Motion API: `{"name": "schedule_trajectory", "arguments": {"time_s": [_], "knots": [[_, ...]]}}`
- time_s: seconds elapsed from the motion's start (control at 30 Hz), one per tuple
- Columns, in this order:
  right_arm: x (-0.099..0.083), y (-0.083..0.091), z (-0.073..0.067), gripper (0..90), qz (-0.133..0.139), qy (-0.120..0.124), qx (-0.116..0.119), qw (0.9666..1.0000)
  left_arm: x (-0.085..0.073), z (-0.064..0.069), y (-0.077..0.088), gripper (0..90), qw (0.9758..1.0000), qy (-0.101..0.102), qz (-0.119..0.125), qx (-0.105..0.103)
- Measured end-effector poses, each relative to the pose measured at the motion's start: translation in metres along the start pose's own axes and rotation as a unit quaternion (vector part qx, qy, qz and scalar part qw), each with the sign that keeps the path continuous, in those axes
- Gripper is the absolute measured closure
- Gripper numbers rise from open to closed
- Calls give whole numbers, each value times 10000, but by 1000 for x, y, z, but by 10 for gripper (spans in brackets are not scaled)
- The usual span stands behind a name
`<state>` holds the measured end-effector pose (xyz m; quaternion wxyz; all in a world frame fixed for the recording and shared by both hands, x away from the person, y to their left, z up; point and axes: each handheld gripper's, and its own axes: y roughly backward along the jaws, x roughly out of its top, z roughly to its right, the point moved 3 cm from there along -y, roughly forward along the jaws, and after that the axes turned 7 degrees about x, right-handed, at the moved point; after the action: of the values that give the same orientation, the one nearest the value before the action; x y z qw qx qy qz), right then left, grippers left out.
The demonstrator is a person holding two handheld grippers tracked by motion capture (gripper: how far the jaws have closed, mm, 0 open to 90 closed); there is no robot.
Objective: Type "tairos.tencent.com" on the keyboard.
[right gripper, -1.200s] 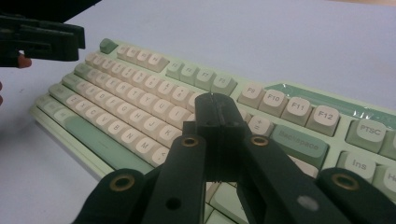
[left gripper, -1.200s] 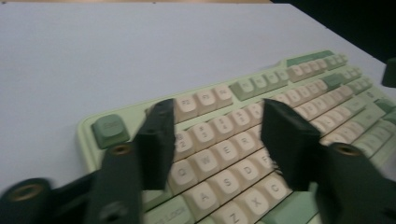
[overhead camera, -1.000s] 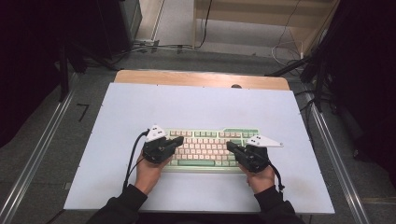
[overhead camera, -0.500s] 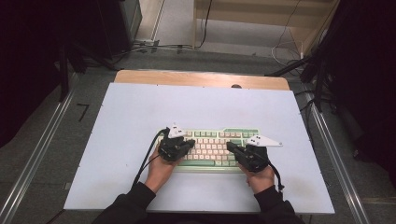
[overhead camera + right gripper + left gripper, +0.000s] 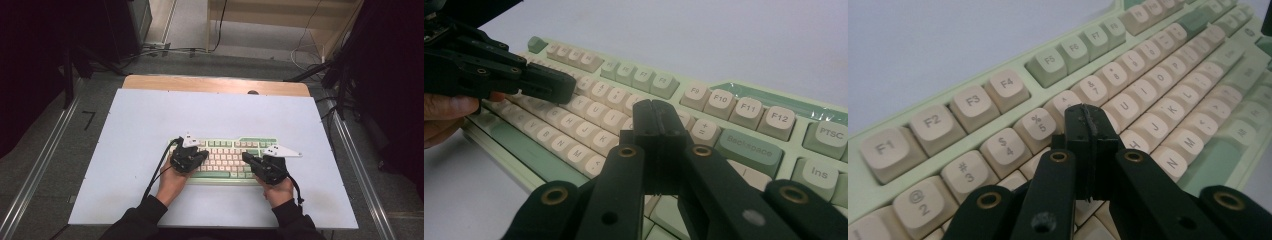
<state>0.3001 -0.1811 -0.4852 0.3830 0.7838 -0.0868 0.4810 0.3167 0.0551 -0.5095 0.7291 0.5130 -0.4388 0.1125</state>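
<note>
Keyboard (image 5: 225, 157) lies near the front middle of the white table (image 5: 150, 120), long side toward me. I hold my 2 grippers over it. My left gripper (image 5: 1088, 117) hovers above the number row, jaws clenched on nothing. My right gripper (image 5: 656, 112) is over the right half, also clenched and empty.

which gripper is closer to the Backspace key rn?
Right. The right gripper, jaws shut, hangs over the keys just beside the Backspace key. The left gripper is over the keyboard's left half, well away from it.
</note>
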Motion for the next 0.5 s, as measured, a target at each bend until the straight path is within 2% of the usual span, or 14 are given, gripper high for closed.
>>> {"name": "schedule_trajectory", "arguments": {"time_s": [0.1, 0.2, 0.23, 0.33, 0.43, 0.5], "knots": [[-1, -1, 0, 873, -19, 1, -6, 10000, 0, 1, 1, 900, 10000, -1, 2, 0], [0, 0, 0, 830, 24, 6, 22, 10000, 3, 1, 7, 900, 9997, 73, 208, -83], [0, 0, 0, 783, 34, 1, 41, 10000, 4, 0, 10, 900, 9995, 99, 296, -88], [0, -1, 2, 584, 23, -35, 118, 9999, 7, -2, 17, 746, 9984, 209, 517, -105], [0, -3, 3, 394, -37, -18, 48, 10000, 9, -5, 22, 636, 9972, 319, 661, -113], [-1, -4, 4, 308, -88, -16, -10, 10000, 9, -8, 24, 568, 9968, 367, 701, -98]]}}
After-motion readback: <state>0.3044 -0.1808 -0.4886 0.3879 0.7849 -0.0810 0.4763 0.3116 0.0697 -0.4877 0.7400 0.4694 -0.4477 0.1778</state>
